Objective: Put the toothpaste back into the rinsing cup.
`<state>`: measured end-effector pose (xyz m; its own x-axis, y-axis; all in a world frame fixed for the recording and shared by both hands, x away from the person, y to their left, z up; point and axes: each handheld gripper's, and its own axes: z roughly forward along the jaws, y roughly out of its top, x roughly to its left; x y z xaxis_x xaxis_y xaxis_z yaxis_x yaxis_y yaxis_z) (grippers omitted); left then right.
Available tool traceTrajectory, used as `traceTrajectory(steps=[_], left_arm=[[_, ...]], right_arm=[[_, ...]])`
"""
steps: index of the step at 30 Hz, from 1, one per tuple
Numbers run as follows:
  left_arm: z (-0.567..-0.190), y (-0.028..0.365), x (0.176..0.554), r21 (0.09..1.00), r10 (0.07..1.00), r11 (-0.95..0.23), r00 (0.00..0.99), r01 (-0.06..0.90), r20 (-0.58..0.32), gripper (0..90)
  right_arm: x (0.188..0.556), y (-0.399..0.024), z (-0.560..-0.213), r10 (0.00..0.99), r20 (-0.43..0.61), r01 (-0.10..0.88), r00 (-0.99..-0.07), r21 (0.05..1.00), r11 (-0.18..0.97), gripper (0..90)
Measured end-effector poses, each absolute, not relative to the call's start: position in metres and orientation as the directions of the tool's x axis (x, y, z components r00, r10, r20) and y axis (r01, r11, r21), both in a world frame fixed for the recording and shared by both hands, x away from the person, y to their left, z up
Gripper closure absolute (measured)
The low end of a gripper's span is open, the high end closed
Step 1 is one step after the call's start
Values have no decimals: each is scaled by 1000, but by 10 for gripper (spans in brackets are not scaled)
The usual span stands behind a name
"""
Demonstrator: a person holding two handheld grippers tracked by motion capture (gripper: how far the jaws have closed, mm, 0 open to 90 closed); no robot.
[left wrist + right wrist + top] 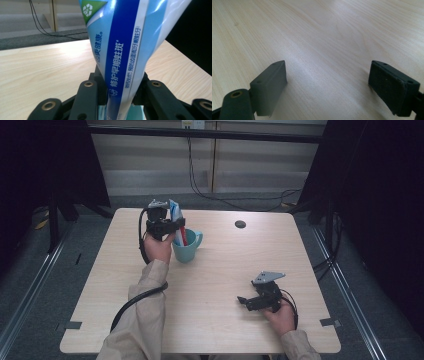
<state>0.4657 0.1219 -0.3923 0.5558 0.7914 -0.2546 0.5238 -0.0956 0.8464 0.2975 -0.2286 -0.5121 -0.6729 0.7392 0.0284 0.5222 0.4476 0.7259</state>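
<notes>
The left hand-held gripper (172, 222) clamps a toothpaste tube (120, 50) upright over the mug (187, 247), its lower end inside, beside a red item. Released crooked, the tube could tip the mug. The right hand-held gripper (245, 301), jaws wide, rests on the counter (225, 270), well apart from the mug.

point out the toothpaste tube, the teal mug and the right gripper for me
toothpaste tube (120, 55), left gripper view, on its dark blue printed band
teal mug (186, 251), high view, on its outer wall
right gripper (242, 300), high view, between its open jaw tips, low over the table (215, 270)
</notes>
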Motion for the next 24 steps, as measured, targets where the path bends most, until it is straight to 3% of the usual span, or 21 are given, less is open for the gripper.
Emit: traceTrajectory(steps=[24], left_arm=[[-411,115,462,824,796,-111,547,556,-261,719]], right_arm=[[298,-229,-512,738,27,521,-675,725,450,142]])
